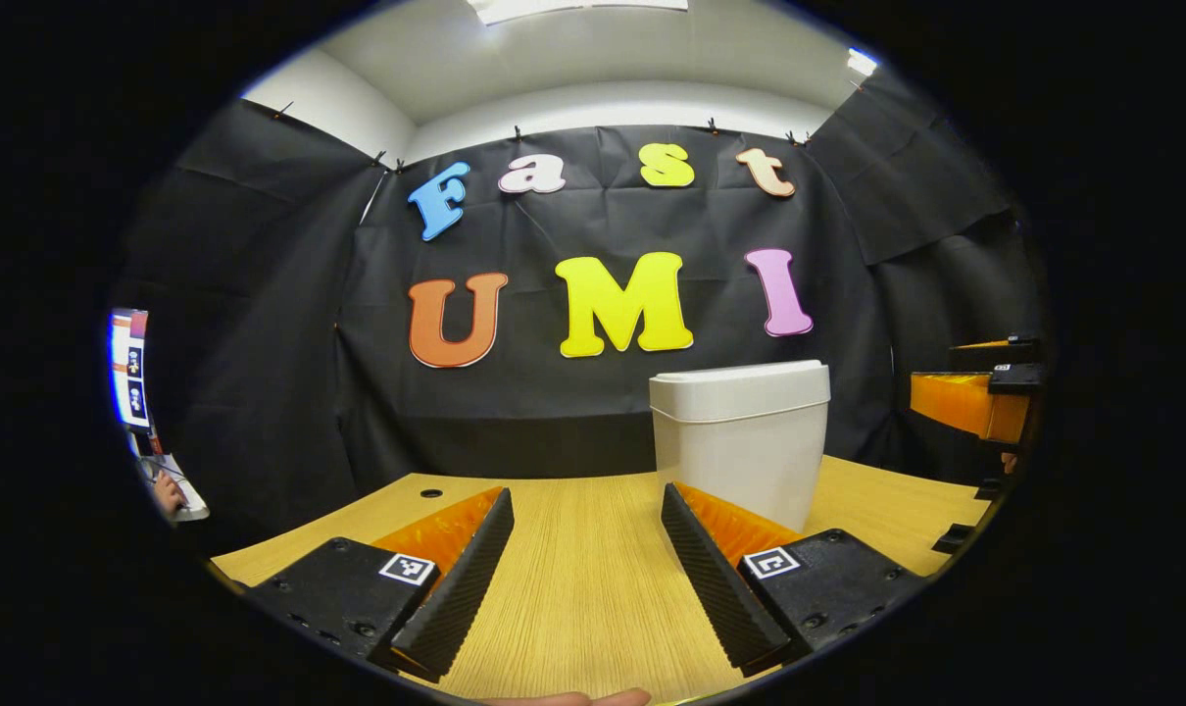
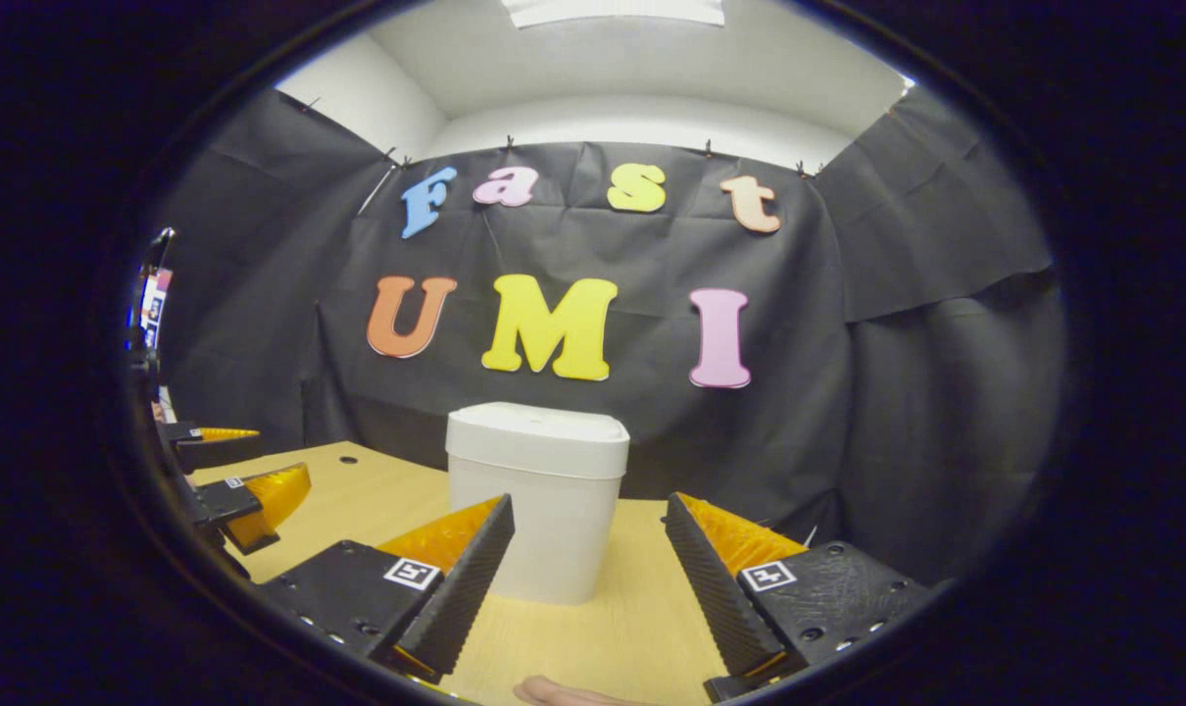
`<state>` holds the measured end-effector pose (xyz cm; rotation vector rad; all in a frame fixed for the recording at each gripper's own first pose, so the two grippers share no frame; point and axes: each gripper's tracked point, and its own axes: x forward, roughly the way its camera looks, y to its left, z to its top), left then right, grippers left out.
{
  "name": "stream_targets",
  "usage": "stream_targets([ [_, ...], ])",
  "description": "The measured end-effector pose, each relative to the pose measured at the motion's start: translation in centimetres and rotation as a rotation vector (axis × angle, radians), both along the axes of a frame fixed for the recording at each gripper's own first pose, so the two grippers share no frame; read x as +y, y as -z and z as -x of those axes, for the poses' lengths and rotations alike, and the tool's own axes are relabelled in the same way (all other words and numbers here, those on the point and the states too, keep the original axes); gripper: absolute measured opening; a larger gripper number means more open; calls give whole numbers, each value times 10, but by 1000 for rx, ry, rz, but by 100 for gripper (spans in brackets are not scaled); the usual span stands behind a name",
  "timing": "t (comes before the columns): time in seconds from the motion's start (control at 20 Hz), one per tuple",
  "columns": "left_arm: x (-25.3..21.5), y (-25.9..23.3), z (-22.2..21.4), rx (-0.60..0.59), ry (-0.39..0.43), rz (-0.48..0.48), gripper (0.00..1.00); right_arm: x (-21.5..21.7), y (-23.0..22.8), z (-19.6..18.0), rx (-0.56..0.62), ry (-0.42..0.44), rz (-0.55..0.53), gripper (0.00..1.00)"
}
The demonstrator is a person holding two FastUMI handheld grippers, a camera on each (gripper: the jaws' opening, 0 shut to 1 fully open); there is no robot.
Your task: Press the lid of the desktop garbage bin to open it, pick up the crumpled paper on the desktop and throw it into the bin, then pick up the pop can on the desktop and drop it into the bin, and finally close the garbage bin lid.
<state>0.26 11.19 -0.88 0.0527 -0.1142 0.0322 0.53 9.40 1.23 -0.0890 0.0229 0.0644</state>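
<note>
- Wooden worktop (image 1: 593, 569) carries a white bin (image 1: 740, 441), lid (image 2: 538, 436) closed.
- Left gripper (image 1: 585, 564): jaws spread, holding nothing.
- Right gripper (image 2: 588, 579): jaws spread, holding nothing, bin beyond.

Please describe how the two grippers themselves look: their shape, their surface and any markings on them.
Both the left gripper and the right gripper have two wedge-shaped jaws with ribbed inner faces. Each jaw sits on a dark block with screw holes and a small square black-and-white marker on top.
</note>
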Motion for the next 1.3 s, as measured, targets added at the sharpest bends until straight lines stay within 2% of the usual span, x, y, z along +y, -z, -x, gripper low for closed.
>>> stream_targets([
  [0.25, 3, -6, 4, 8, -60, -17, 98, 11, 7, 1, 18, -63, 7, 95],
  [0.35, 11, -8, 5, 5, -81, -31, 98, 9, 6, -5, 6, -57, 17, 98],
  [0.4, 10, -9, 5, 6, -88, -34, 98, 11, 8, -7, 3, -66, 20, 96],
  [0.5, 4, -9, 5, 11, -92, -39, 98, 14, 13, -7, 10, -90, 18, 98],
  [0.7, -7, -5, 11, 24, -100, -43, 98, 16, 17, -2, 1, -135, 5, 95],
  [0.75, -11, -5, 11, 25, -95, -40, 98, 13, 16, -1, -8, -130, 13, 93],
  [0.9, -23, 0, 12, 31, -76, -36, 98, 12, 14, -1, -31, -118, 15, 97],
  [1.1, -32, 15, 13, 61, -53, -34, 98, 11, 18, -4, -22, -110, 30, 95],
  [1.3, -25, 28, 10, 94, -52, -23, 98, 9, 22, -6, -20, -93, 37, 95],
])
